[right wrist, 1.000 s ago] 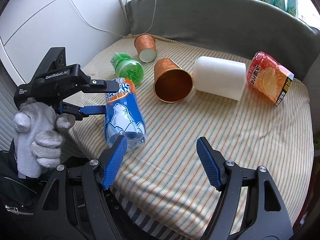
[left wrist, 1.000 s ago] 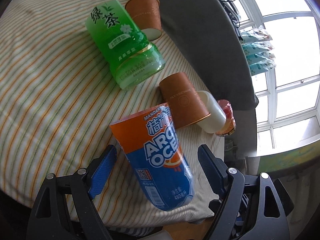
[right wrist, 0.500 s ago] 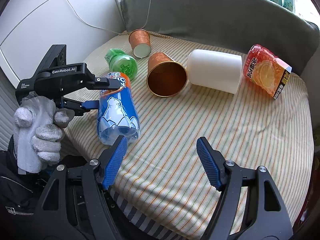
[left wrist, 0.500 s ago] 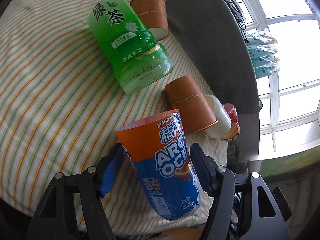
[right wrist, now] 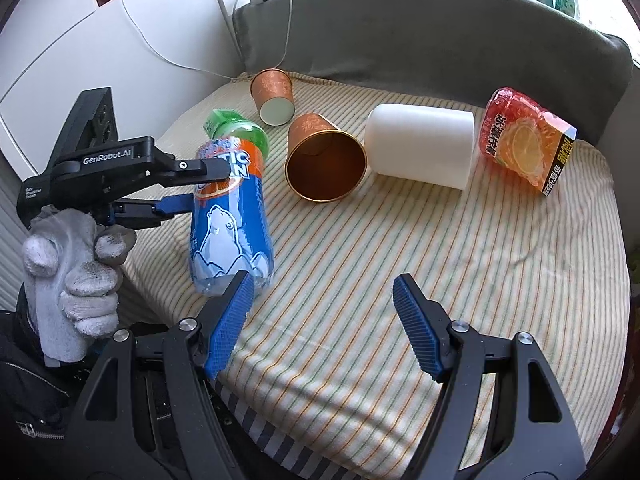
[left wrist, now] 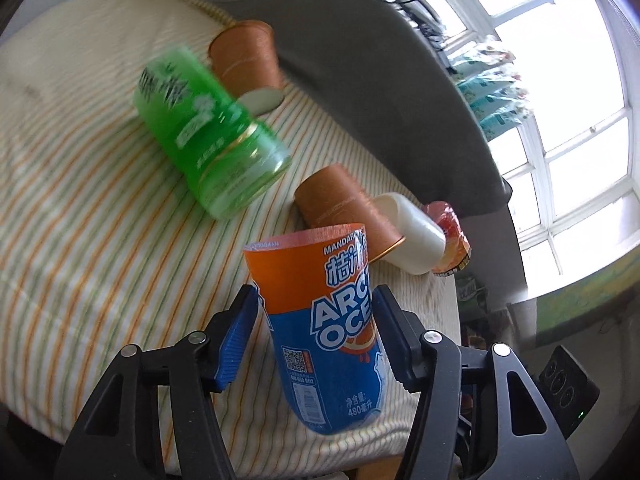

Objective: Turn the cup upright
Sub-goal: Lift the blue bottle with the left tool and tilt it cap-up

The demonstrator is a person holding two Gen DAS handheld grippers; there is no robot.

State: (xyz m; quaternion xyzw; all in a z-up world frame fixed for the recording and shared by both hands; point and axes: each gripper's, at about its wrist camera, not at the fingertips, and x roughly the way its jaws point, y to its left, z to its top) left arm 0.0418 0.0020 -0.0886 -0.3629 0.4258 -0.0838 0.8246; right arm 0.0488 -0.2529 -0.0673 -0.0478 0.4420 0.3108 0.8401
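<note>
Bottle point(left wrist: 328, 332) between left fingers point(left wrist: 236, 336)

Green bottle point(left wrist: 208, 136) on its side, orange pouch point(right wrist: 528, 146) on striped cloth point(right wrist: 400, 272)

Left hand-held gripper point(left wrist: 316, 334) clamped shut; right hand-held gripper point(right wrist: 322, 326) spread wide.

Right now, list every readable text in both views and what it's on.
"MANDAR…", "ARC… OCE…", "480": blue-and-orange bottle in the left claw; the right view shows "…TIC".
"GenRobot.AI": left claw body.
Green bottle: label motion-blurred, unreadable.
Orange-red jar: Chinese characters, too distorted to quote.
Near copper cup: faint print, unreadable.
</note>
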